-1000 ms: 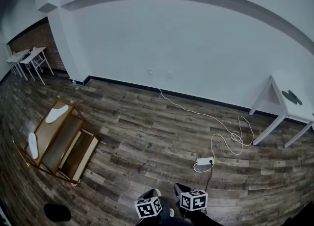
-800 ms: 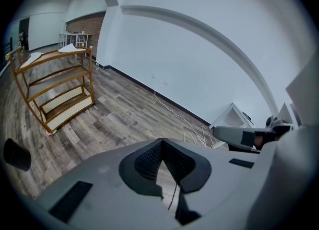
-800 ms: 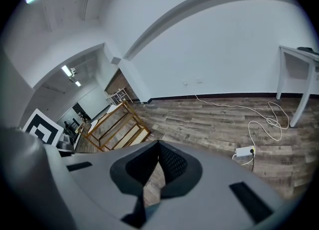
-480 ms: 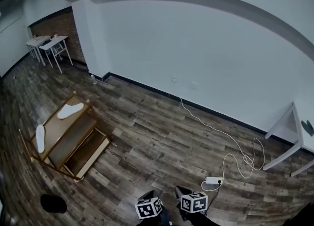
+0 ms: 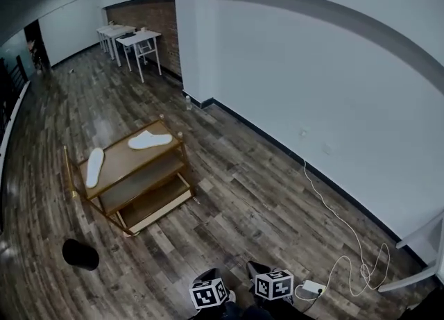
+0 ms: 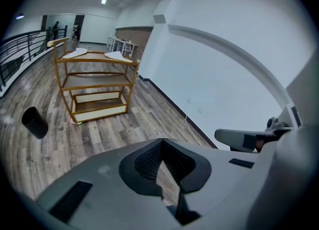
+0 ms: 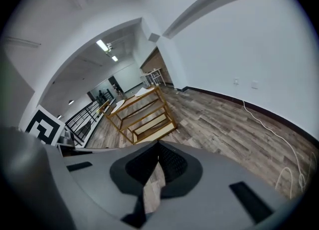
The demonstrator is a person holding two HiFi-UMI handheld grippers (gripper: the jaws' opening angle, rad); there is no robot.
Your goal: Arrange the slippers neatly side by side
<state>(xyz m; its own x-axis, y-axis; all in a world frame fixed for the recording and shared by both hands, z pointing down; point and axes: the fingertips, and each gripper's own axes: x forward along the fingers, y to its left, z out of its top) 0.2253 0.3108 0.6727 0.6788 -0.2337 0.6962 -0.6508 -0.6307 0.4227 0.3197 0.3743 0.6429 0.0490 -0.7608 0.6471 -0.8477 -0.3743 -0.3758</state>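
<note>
You've got both claws held low and close in to your body at the bottom edge of the head view. They sit side by side, noses fwd over the dark wood-plank floor, each w/ its marker cube on top.

The left claw has its jaws closed together, tips meeting, w/ nothing btwn them; only floor shows behind them in the left gripper view. The right claw is the same: fully closed, empty. Neither touches anything.

The two flat white slippers are well away from you, on the top shelf of a three-tier light-wood cart that stands on the floor to your front-left. The right-end slipper lies near the shelf's far right corner. The left-end slipper lies along the opposite short edge. They're well apart and not parallel, each pointing its own way.

The left gripper view faces the cart square-on and upright. The right gripper view shows it tilted, so that claw is rolled to one side.

A black cylindrical bin stands on the floor near the cart, on your side of it. A white cable runs along the floor by the white wall to a white power strip just right of the right claw.
</note>
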